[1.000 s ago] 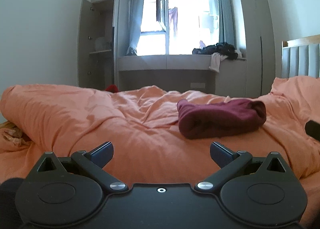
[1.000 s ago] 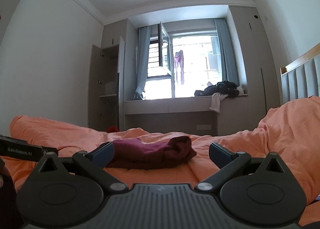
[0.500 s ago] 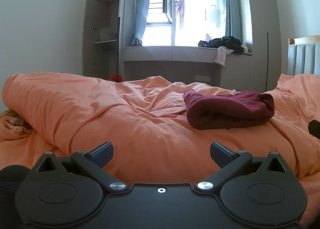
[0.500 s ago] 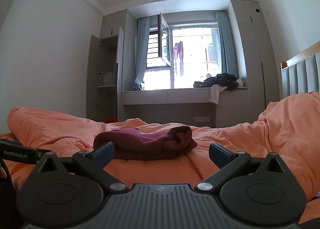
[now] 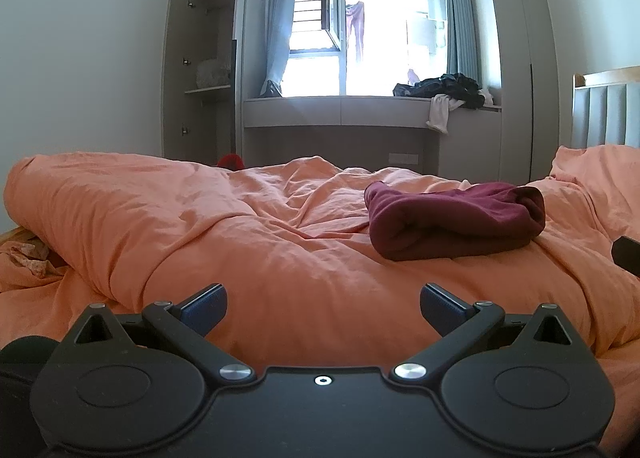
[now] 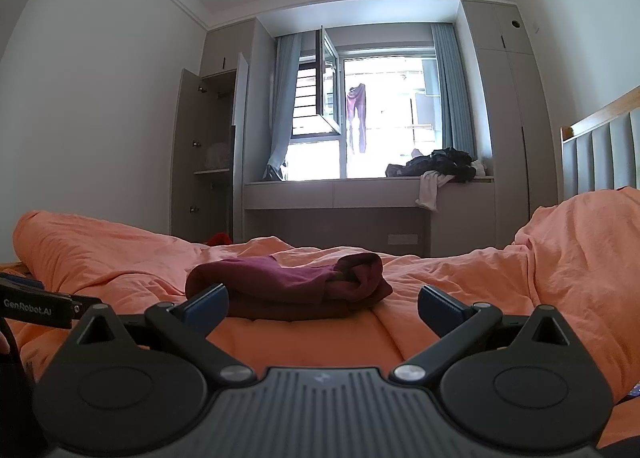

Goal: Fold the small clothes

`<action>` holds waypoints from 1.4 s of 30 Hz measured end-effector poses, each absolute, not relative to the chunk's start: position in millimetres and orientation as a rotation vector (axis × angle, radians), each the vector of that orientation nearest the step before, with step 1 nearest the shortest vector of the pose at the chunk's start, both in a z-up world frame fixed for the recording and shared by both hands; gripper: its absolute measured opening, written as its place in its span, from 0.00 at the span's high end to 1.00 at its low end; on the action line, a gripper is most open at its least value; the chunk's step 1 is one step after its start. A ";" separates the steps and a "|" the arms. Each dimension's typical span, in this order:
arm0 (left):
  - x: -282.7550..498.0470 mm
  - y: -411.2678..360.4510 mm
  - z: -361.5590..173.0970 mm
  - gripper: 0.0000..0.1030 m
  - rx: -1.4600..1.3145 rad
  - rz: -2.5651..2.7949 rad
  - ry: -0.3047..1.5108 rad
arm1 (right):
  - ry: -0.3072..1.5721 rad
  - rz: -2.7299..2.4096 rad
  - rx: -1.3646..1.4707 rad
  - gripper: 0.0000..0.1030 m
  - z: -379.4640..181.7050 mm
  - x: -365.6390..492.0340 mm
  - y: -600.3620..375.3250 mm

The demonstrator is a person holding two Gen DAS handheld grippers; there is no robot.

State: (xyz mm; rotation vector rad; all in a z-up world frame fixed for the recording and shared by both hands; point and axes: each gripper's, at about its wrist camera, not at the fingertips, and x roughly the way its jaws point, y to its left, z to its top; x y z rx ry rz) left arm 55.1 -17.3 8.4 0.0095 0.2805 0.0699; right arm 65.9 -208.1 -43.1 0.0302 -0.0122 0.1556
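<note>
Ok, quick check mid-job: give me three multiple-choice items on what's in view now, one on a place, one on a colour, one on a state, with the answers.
1. Where does the folded garment lie?
A. on the window ledge
B. on the orange duvet
C. inside the wardrobe

2. What colour is it?
A. maroon
B. white
C. blue

3. How do the fingers of the left gripper and right gripper stand?
A. both shut on the garment
B. left shut, right open
C. both open and empty

Answers: 1 B, it rests on the bedding in both views. 2 A, dark red against the orange. 3 C, each pair is spread apart with only bedding or the distant garment showing between.
</note>
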 end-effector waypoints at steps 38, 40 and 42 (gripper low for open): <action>51.8 -16.8 10.0 0.00 0.015 0.069 0.277 | -0.016 0.155 0.032 0.00 -44.9 67.7 -209.3; 52.2 -16.8 9.9 0.00 0.015 0.068 0.278 | -0.016 0.155 0.032 0.00 -45.0 67.8 -209.4; 52.2 -16.8 9.8 0.00 0.014 0.068 0.278 | -0.016 0.155 0.033 0.00 -45.2 68.0 -209.4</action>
